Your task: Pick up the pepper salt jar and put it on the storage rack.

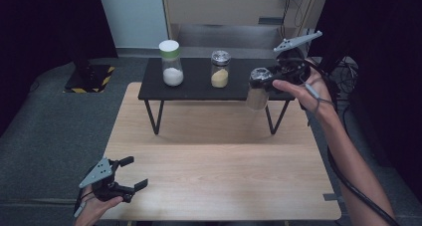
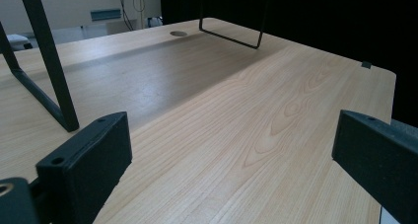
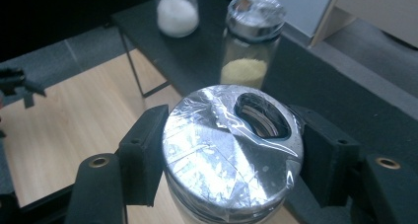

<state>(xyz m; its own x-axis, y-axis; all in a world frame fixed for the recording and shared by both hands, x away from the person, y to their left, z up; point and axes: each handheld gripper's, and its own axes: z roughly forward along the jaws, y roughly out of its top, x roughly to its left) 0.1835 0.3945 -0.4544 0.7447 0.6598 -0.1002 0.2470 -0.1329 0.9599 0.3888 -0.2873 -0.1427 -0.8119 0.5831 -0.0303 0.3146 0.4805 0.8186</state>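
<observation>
The right hand-held gripper [image 1: 263, 81] is closed on a glass shaker jar [image 1: 258, 90], its two black jaws pressing on opposite sides of the jar just under the silver lid. In the right gripper view the same hand-held gripper [image 3: 231, 150] shows the jar [image 3: 229, 155] squarely between the pads, the lid wrapped in clear film with a dark oval opening toward the far side. The jar hangs upright in the air, off the right end of the black shelf [image 1: 199, 89] and above the counter [image 1: 219, 176], touching neither.

On the shelf behind it stand two more jars, well apart from the held one: a silver-lidded jar with yellow powder [image 1: 220, 69] nearest, and farther left a green-and-white-capped jar with white powder [image 1: 171, 63]. Both also show beyond the held lid in the right gripper view.

The left hand-held gripper [image 1: 130, 172] sits low at the near left corner of the counter, jaws spread wide with nothing between them; its own view [image 2: 231, 150] looks across bare wood grain toward the shelf's wire legs [image 2: 49, 66].
</observation>
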